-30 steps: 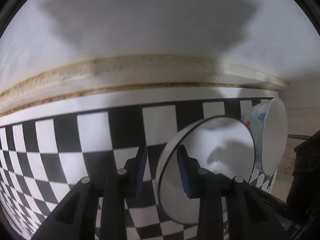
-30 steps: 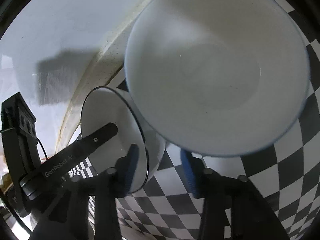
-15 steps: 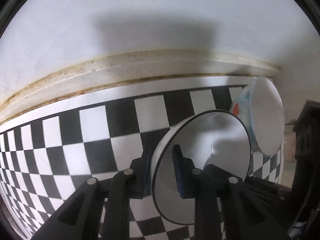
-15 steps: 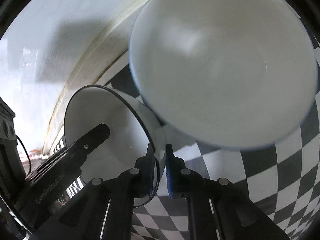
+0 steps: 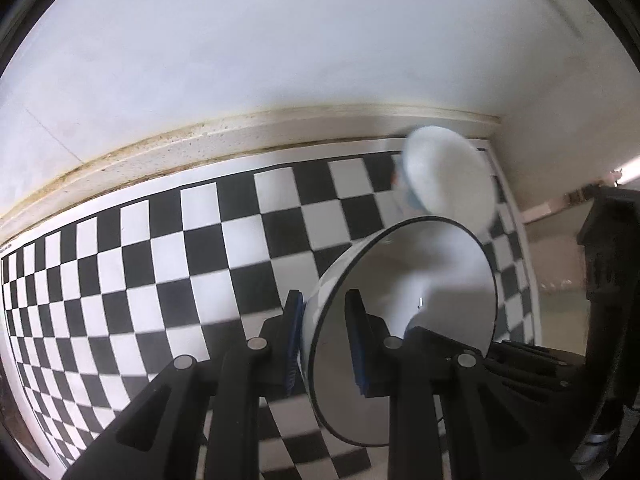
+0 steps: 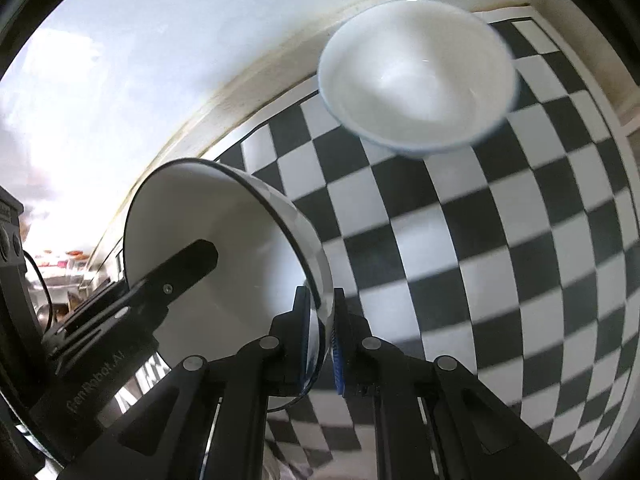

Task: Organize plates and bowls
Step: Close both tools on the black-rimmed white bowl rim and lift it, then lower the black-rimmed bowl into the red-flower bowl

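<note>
Grippers: both point steeply down over checkered mat (image 5: 168, 248) | left gripper (image 5: 324, 340): pads pinch rim of black-rimmed bowl (image 5: 420, 280), one inside, one outside | right gripper (image 6: 323, 332): pressed onto same bowl's opposite rim | bowl: tilted, held above mat | second bowl (image 6: 416, 80): near wall (image 5: 280, 40), apart

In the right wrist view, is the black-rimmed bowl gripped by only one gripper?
No: the right gripper pinches the black-rimmed bowl rim, while the left gripper's finger reaches inside it.
</note>
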The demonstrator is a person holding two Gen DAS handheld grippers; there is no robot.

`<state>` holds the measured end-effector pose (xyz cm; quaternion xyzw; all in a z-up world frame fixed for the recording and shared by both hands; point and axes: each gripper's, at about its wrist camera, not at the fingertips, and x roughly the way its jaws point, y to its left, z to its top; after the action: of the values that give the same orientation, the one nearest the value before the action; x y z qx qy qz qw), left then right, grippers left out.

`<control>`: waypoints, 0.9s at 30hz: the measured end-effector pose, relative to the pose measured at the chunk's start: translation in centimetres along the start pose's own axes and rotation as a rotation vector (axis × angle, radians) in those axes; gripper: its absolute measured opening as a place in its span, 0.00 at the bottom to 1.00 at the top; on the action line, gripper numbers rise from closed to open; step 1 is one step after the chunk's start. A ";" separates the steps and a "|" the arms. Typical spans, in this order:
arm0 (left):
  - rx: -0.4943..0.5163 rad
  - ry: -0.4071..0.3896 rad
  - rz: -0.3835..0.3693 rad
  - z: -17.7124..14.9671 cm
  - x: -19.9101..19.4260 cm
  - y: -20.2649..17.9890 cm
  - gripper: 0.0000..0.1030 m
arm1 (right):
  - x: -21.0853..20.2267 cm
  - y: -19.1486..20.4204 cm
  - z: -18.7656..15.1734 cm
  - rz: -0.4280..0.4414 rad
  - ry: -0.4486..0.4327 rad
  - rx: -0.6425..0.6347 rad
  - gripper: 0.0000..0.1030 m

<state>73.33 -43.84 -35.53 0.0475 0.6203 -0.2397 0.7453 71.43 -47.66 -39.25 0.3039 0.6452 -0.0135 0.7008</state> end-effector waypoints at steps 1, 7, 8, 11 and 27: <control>0.006 -0.006 -0.002 -0.5 -0.6 -0.3 0.19 | -0.1 0.7 -0.3 0.004 -0.005 -0.002 0.11; 0.043 -0.025 -0.033 -3.3 -4.0 -2.7 0.19 | -3.3 0.4 -3.7 0.014 -0.037 -0.014 0.11; 0.053 -0.025 -0.036 -4.0 -4.5 -3.0 0.19 | -3.6 0.1 -4.8 0.013 -0.041 -0.016 0.11; 0.068 -0.023 -0.052 -6.1 -5.4 -3.4 0.19 | -4.6 -0.4 -7.2 0.012 -0.051 -0.014 0.11; 0.113 0.105 -0.102 -15.0 -5.1 -4.5 0.19 | -3.5 -3.3 -17.4 -0.004 0.020 0.027 0.11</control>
<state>57.38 -40.78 -33.09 0.0705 0.6456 -0.3093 0.6947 53.93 -43.97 -37.13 0.3122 0.6527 -0.0205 0.6899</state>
